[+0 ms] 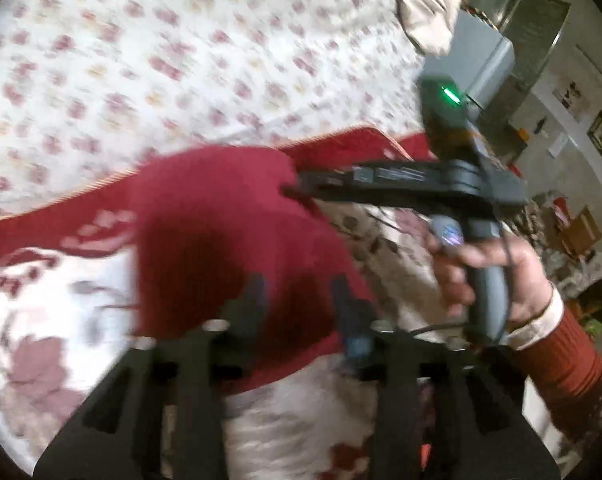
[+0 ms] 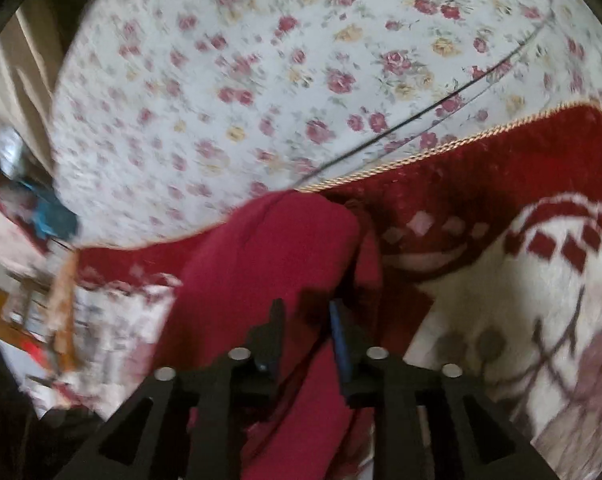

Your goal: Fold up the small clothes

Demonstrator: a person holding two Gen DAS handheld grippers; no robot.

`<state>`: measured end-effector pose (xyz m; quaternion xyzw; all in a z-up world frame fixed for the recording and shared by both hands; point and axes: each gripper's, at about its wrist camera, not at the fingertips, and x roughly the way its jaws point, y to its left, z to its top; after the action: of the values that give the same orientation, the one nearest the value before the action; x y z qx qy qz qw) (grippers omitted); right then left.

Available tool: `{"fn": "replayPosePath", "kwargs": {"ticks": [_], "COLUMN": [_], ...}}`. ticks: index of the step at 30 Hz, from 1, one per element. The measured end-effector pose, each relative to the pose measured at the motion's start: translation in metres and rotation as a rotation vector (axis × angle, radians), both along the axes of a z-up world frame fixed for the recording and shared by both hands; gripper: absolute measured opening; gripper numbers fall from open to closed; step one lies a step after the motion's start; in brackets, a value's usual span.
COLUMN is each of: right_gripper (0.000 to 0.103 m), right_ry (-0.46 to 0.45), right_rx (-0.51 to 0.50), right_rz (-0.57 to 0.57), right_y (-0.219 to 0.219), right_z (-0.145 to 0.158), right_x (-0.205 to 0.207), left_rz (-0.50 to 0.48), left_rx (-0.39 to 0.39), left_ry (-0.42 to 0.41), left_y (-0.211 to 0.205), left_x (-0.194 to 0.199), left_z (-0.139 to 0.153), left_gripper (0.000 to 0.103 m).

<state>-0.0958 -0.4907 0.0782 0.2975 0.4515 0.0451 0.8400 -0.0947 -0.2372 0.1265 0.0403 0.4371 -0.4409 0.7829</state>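
A dark red garment (image 1: 229, 220) lies bunched on a red and cream patterned blanket (image 1: 61, 300). My left gripper (image 1: 299, 296) hovers over its near part, fingers apart, with red cloth under the gap and no visible pinch. A hand (image 1: 493, 272) holds my right gripper (image 1: 291, 188), whose tips sit at the garment's far right edge. In the right wrist view the right gripper (image 2: 305, 316) stands open above the same garment (image 2: 269, 248), which drapes in a fold across the blanket (image 2: 501, 280). Motion blur softens both views.
A white floral sheet (image 1: 181, 60) covers the bed beyond the blanket, also seen from the right as the sheet (image 2: 261, 80) with a thin black cable (image 2: 421, 116) across it. Beige cloth (image 1: 421, 0) and a grey box (image 1: 485, 64) sit far right. Clutter (image 2: 53, 216) lies off the bed's left edge.
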Motion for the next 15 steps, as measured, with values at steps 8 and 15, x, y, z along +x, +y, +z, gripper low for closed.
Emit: {"fn": "replayPosePath", "kwargs": {"ticks": [8,15], "right_gripper": [0.061,0.027], "right_ry": [0.056,-0.03], "right_rx": [0.153,0.018], "right_rz": [0.031,0.057], "right_y": [0.04,0.048], "right_z": [-0.038,-0.026], "right_x": [0.0,-0.01], "left_rz": [0.135,0.125], "left_rx": [0.166,0.161], "left_ry": [-0.008,-0.027], "left_y": [0.02,0.018], "left_x": [0.02,0.005], "left_z": [-0.058,-0.05], "left_gripper": [0.047,0.047]}}
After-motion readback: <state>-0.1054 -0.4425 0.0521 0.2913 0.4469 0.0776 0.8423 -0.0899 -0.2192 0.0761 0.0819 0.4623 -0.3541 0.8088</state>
